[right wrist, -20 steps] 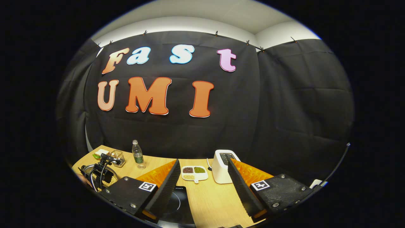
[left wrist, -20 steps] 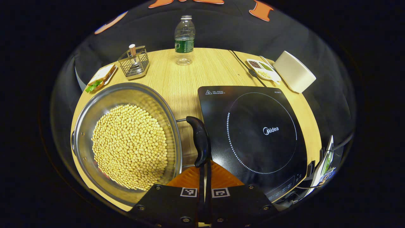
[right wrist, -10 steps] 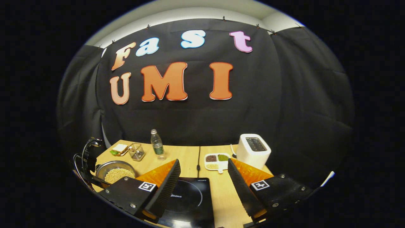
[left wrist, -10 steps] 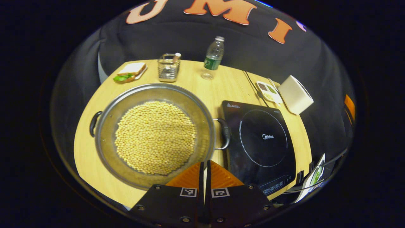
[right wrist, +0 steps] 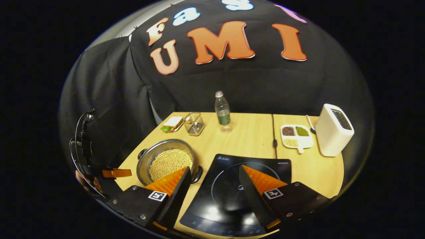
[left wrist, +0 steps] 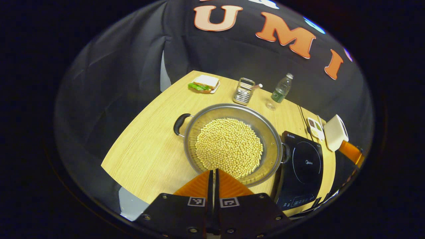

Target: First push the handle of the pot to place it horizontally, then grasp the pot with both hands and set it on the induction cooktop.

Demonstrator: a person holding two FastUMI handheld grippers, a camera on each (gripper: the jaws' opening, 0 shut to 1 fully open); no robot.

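Hovering over the tabletop's near edge, left gripper (left wrist: 214,176) with fingers pressed together, nothing between them — right gripper (right wrist: 215,186) spread wide above the induction cooktop (right wrist: 229,202). Beyond, pot (left wrist: 232,144) of beans resting on the tabletop (left wrist: 149,146) just beside the cooktop's left edge, handles (left wrist: 179,123) lying side to side. Farther back along the far edge — sandwich (left wrist: 204,83), wire rack (left wrist: 243,91), bottle (left wrist: 280,91), toaster (right wrist: 333,134).

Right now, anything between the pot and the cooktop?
Nothing visible. The pot sits on the table right beside the induction cooktop, its near handle at the cooktop's edge. The cooktop surface is bare.
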